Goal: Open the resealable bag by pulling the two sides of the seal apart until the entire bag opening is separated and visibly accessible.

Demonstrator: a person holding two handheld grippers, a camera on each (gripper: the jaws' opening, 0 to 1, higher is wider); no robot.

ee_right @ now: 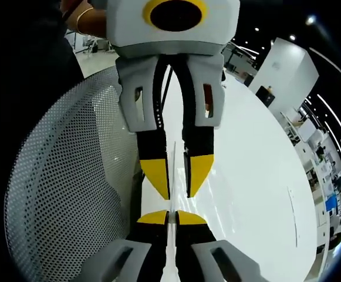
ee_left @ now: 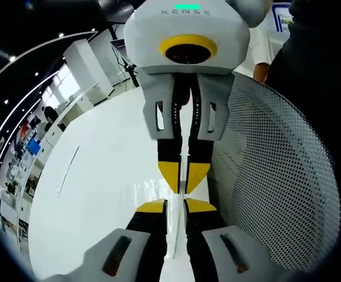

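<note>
Above the white table (ee_left: 100,194), both grippers (ee_left: 175,205) (ee_right: 171,218) seemingly pinch the bag (ee_left: 183,176).

L white two-jaw gripper w/ yellow-tipped black fingers (ee_left: 176,205) and R white two-jaw gripper w/ yellow-tipped black fingers (ee_right: 171,217) face each other tip to tip. Both jaws nearly closed, each pinching a thin clear edge. Person's hand (ee_right: 79,17) behind L gripper.

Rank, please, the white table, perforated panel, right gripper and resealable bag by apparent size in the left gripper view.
1. The white table and perforated panel: alike, not ranked.
2. The right gripper: smaller, though nearness inflates it.
3. The resealable bag: smallest, an edge-on sliver.
</note>
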